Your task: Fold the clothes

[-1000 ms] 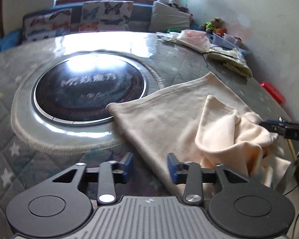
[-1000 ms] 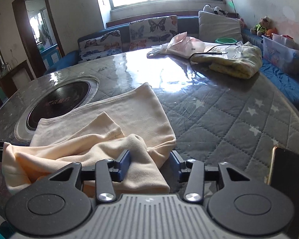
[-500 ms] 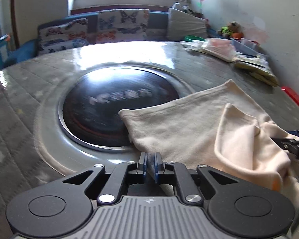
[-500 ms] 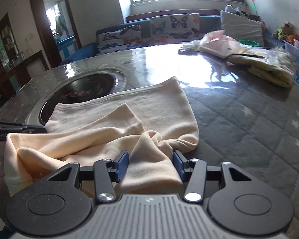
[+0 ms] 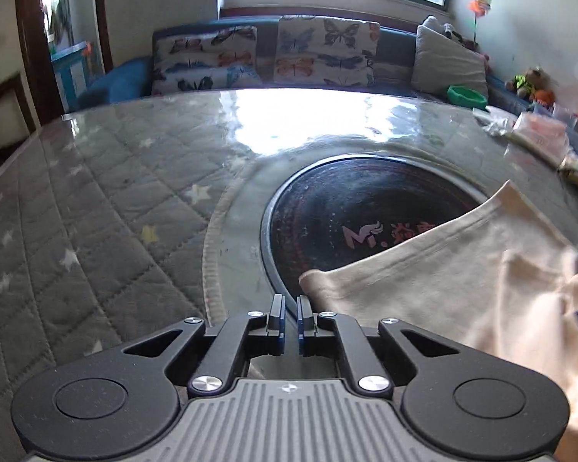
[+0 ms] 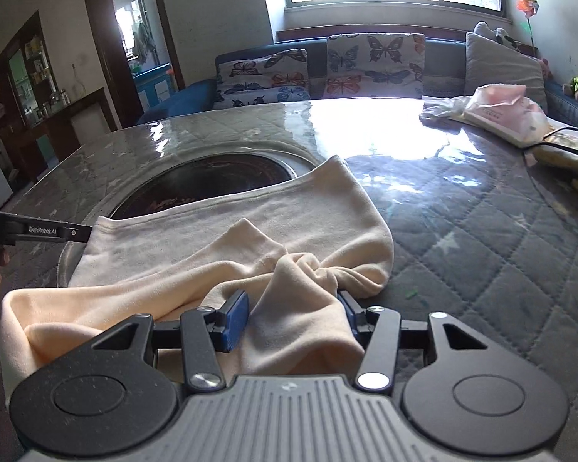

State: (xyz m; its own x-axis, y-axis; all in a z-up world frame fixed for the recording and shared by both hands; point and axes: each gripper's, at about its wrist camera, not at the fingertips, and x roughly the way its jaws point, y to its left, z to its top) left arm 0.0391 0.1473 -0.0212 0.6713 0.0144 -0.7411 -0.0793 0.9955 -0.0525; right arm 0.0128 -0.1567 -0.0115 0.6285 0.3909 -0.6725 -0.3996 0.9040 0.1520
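A cream garment (image 6: pixel 219 246) lies crumpled on the quilted table, partly over the black round hob (image 6: pixel 212 177). My right gripper (image 6: pixel 291 308) is open, with a bunched fold of the garment between its blue pads. My left gripper (image 5: pixel 290 310) is shut and empty, just left of the garment's near corner (image 5: pixel 308 279). In the right wrist view the left gripper (image 6: pixel 77 232) touches the garment's left corner. The garment (image 5: pixel 462 269) fills the right of the left wrist view.
The black hob (image 5: pixel 366 208) sits in a pale ring in the grey star-quilted table (image 5: pixel 96 211). Folded clothes and bags (image 6: pixel 501 111) lie at the far right. A sofa with butterfly cushions (image 6: pixel 320 69) stands behind the table.
My left gripper closed from open and swung left, off the garment toward its left corner. My right gripper stayed open and moved forward over the bunched fold.
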